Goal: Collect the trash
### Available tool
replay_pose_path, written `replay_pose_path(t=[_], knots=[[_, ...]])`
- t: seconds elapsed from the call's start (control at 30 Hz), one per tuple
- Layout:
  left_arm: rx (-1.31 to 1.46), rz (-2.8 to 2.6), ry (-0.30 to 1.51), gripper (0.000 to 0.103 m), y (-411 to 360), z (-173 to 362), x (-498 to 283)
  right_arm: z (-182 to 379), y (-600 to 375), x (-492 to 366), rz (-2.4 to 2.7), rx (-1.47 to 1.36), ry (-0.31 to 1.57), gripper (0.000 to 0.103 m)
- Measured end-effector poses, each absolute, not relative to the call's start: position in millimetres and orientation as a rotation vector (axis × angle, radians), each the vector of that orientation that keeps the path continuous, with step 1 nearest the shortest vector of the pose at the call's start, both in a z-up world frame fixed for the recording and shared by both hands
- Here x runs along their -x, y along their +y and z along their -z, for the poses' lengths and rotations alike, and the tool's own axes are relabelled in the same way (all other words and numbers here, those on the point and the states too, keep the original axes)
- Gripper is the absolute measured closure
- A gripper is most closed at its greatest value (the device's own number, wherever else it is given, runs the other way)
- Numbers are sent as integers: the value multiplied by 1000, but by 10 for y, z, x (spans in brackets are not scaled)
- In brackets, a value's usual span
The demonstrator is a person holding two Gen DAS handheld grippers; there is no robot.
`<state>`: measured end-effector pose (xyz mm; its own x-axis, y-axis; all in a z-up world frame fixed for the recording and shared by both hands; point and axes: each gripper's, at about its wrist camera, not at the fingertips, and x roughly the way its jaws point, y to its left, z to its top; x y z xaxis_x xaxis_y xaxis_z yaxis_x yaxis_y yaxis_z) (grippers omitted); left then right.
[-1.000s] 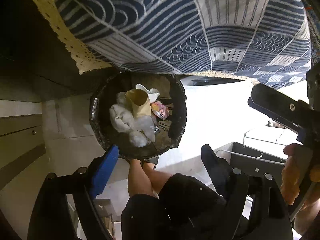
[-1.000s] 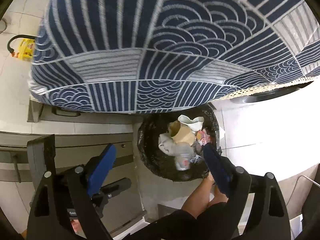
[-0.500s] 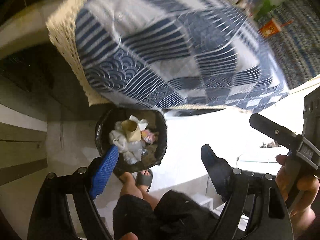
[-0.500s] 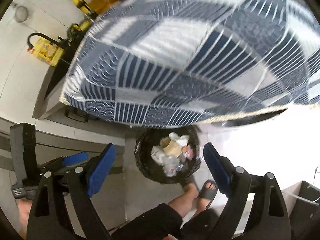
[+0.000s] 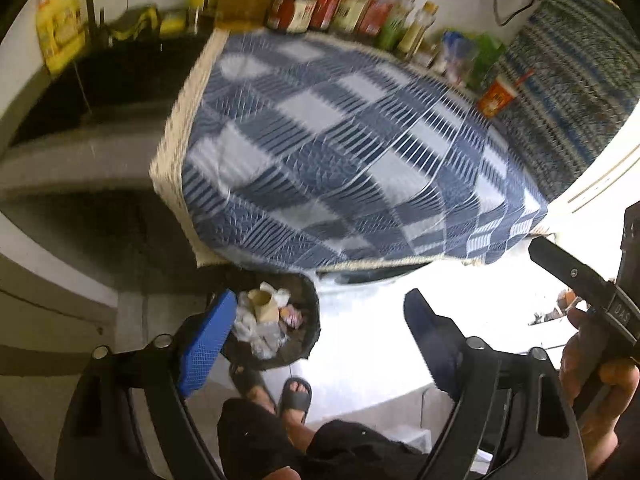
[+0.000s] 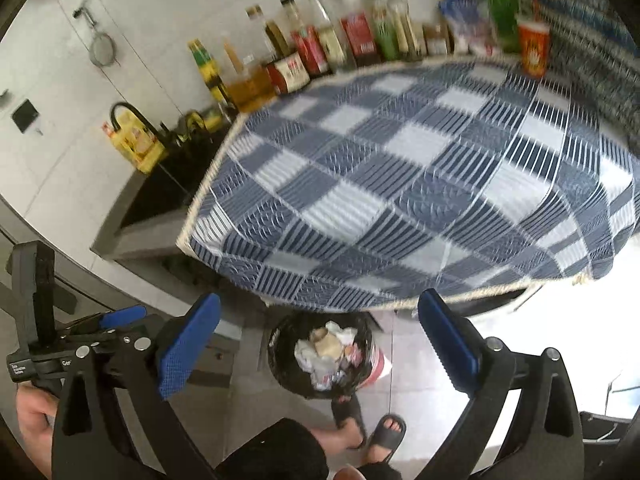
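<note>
At far left, a dark sink (image 6: pixel 160 188) with a black tap sits beside a yellow bottle (image 6: pixel 134 142). A row of sauce and oil bottles (image 6: pixel 316 52) stands along the far wall. A blue-and-white patterned cloth (image 6: pixel 400 184) covers the counter to the right of the sink; no loose litter shows on it. A red cup (image 6: pixel 534 48) stands at its far right corner.

The trash bin (image 6: pixel 320 354), lined with a black bag, stands on the floor just below the near edge of the cloth, directly ahead of the person's sandalled feet. It holds crumpled white tissue, a brown paper cup (image 6: pixel 328 346) and a pink wrapper.

The left gripper (image 5: pixel 316 334) has just been opening; its jaws stand spread with nothing between them. The right gripper (image 6: pixel 320 332) has likewise just been opening; its jaws are spread wide and empty.

Handling judgement: the contents look light, soft and crushable, so they need little force. The paper cup is best taken across its rim or wall; tissue by a bunched fold. If the bag is to be lifted, grip the folded liner at the bin rim, one gripper on each side. The thin film is likely slippery and may tear under a sharp pull.
</note>
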<state>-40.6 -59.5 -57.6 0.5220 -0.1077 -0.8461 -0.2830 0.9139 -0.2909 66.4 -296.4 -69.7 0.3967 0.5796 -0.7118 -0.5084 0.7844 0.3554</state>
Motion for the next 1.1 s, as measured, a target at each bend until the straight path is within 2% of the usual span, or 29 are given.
replay_pose_path(t=[0.13,0.23,0.43,0.63,1.1], knots=[[390,-131,955,15,-696,192,473,384,-3103,-609,-690,-89,864,5],[355,-145,919,7,-754,-19,507,134,-3178,-531,-694,-82,809,5],[287,-144,829,7,-855,-402,568,-244,-3263,-374,-683,-68,739,5],[287,-124,807,7,-860,-535,634,-409,-3233,-241,-669,-43,717,5],[271,-146,771,7,-806,-604,786,-404,-3213,-201,-633,-26,717,5]])
